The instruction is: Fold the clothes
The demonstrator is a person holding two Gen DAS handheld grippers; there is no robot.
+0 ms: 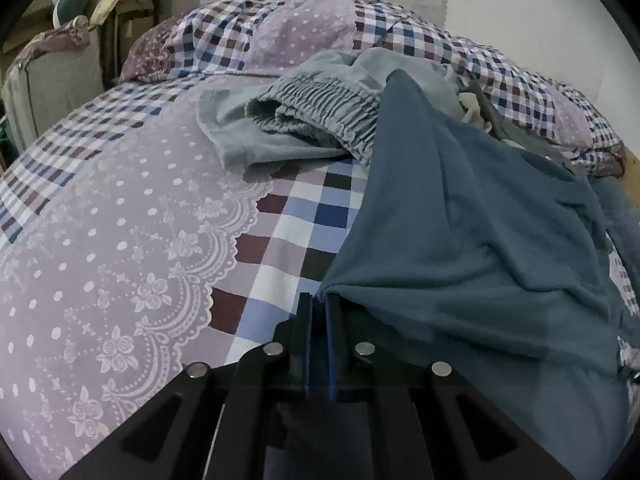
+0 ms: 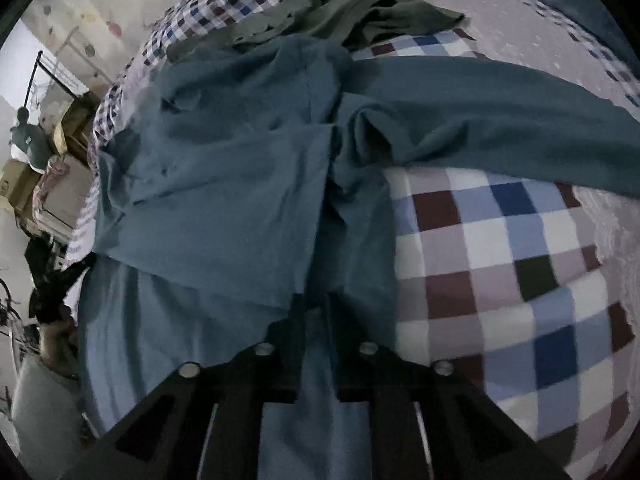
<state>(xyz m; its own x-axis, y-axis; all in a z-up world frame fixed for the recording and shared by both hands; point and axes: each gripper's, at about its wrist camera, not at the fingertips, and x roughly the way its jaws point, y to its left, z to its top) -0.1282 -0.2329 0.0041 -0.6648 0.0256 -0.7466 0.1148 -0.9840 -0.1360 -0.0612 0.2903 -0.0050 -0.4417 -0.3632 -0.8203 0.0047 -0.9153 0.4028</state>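
While each tool pinches only a thin edge of the teal garment (image 1: pixel 480 208), left tool (image 1: pixel 319 304) and right tool (image 2: pixel 314 308) both clamped narrow on it over the bed (image 1: pixel 120 220), uneven pulling could slip the cloth free or bunch it against the grey shorts (image 1: pixel 304 116).

Dim indoor light, fisheye-bent edges, right view blurred
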